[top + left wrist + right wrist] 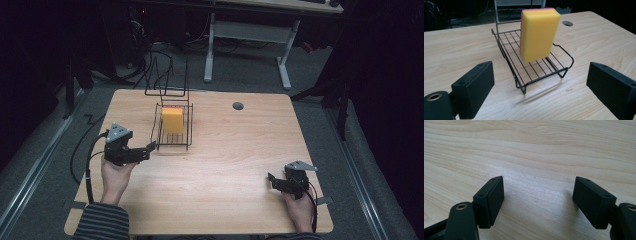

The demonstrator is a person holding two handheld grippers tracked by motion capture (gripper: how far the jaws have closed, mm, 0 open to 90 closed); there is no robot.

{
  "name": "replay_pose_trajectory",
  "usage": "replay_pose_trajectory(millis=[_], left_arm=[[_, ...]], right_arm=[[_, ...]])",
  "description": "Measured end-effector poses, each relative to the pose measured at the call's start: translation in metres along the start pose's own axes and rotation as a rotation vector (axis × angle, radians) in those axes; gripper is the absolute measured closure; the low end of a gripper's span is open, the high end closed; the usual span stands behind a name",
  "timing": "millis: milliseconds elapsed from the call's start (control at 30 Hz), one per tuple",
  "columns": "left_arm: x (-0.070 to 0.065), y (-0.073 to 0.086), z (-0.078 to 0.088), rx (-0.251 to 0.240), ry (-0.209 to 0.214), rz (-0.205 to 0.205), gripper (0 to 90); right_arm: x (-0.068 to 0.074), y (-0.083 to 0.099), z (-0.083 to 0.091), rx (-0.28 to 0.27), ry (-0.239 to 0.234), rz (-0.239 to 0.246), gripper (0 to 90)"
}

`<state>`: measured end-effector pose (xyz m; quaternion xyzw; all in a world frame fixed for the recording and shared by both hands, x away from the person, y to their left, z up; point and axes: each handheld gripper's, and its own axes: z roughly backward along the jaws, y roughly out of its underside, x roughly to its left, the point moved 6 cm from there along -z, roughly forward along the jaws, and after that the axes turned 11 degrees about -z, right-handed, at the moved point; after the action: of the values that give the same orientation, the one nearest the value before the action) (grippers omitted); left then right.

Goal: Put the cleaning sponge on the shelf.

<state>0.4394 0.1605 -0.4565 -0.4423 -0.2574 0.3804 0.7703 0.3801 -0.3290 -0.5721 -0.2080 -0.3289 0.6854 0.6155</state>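
The left gripper's [148, 149] two black fingers [472, 86] stand wide apart with nothing between them, pointed at the near end of the black wire rack [541, 72]. Inside that rack a yellow rectangular sponge with a pink backing [539, 33] stands on its short edge, leaning toward the rack's far end. The step in hand looks like the approach to the sponge (nothing touches yet). Next, the fingers need to come over the rack's near rim and straddle the sponge's flat faces. Well to the right of the rack, the right gripper [274, 181] rests low over the pale wooden counter [549, 152], its fingers [491, 200] spread and empty.
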Motion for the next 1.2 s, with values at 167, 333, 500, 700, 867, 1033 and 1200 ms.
replay_pose_trajectory(millis=[167, 333, 500, 700, 867, 1033, 1200], left_arm=[[0.002, 0.007, 0.002, 0.004, -0.008, 0.013, 8.8], [0.005, 0.016, 0.002, 0.012, -0.010, 0.033, 9.0], [0.006, 0.025, 0.002, 0.024, -0.008, 0.050, 9.6], [0.009, 0.037, 0.002, 0.038, -0.005, 0.068, 10.5], [0.010, 0.044, 0.002, 0.045, -0.004, 0.082, 11.0], [0.012, 0.050, 0.000, 0.053, -0.008, 0.095, 11.3], [0.014, 0.056, -0.002, 0.068, -0.016, 0.097, 11.6]], right_arm=[[0.000, 0.000, 0.000, 0.000, 0.000, 0.000, 25.8], [0.000, 0.000, 0.000, 0.000, 0.000, 0.001, 25.7], [0.000, 0.000, 0.000, 0.000, -0.001, 0.000, 25.7], [0.000, 0.000, 0.000, 0.000, 0.000, 0.000, 25.8], [0.000, 0.000, 0.000, 0.000, 0.000, 0.000, 25.7], [0.000, 0.000, 0.000, 0.000, 0.000, 0.000, 25.7], [0.000, 0.000, 0.000, 0.000, 0.000, 0.000, 25.7]])
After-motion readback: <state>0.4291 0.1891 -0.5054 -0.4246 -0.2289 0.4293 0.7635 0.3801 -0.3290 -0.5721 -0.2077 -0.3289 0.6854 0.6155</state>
